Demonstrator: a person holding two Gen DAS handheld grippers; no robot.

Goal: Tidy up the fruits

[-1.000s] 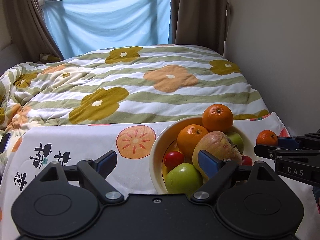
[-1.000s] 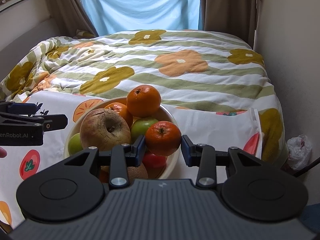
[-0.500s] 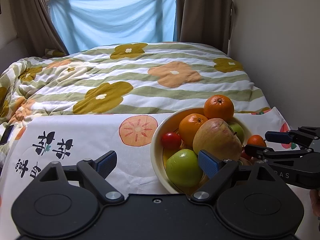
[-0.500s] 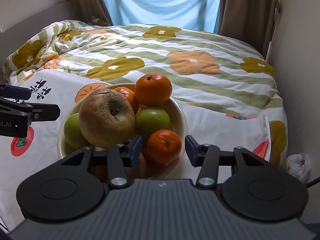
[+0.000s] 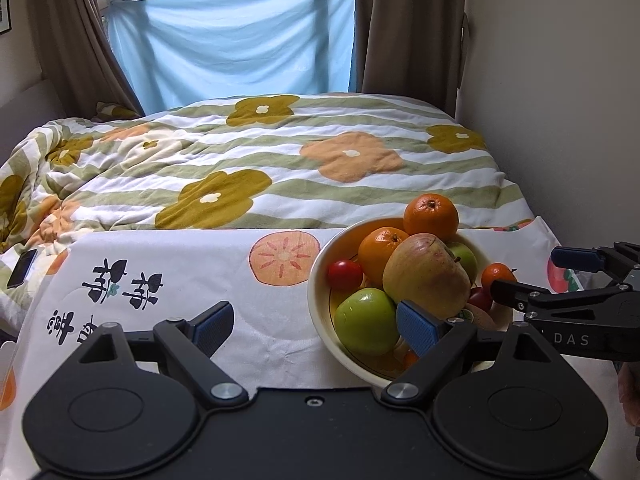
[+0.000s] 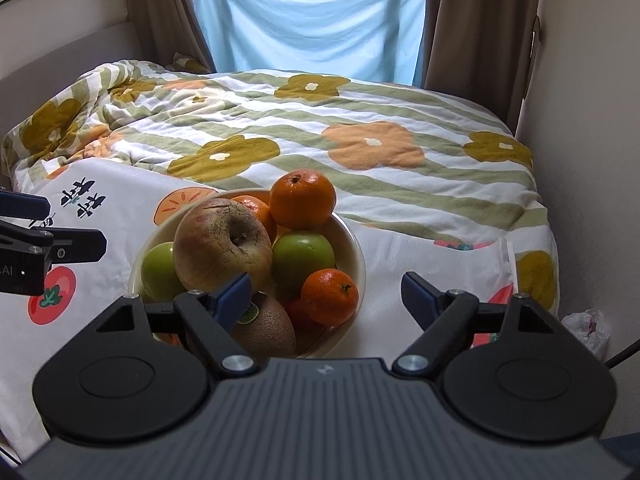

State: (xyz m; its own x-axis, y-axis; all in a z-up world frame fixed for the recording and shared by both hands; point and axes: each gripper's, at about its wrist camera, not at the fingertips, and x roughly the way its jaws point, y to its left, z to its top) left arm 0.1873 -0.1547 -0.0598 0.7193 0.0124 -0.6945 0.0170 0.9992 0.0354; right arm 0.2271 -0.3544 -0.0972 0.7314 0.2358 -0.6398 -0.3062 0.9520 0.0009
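Note:
A cream bowl (image 5: 316,280) (image 6: 358,256) stands on a fruit-print cloth, heaped with fruit: a big blotchy apple (image 6: 224,242), two green apples (image 6: 302,256) (image 5: 366,320), two oranges (image 6: 302,198), a kiwi (image 6: 264,328), a red tomato (image 5: 345,274). A small mandarin (image 6: 330,296) (image 5: 496,274) lies loose on the bowl's right side. My right gripper (image 6: 326,296) hovers just behind it, jaws opening wide, no pad touching it. My left gripper (image 5: 316,326) stands open at the bowl's left rim, holding nothing.
The cloth (image 5: 168,264) covers the near end of a bed with a flowered quilt (image 5: 280,168). A phone (image 5: 22,268) lies at the far left. A wall runs close on the right, with a white plastic bag (image 6: 586,326) on the floor beside it.
The right gripper's jaws spread from shut on the small mandarin to wide apart, and the mandarin now rests in the bowl. The left gripper has drawn back slightly from the bowl.

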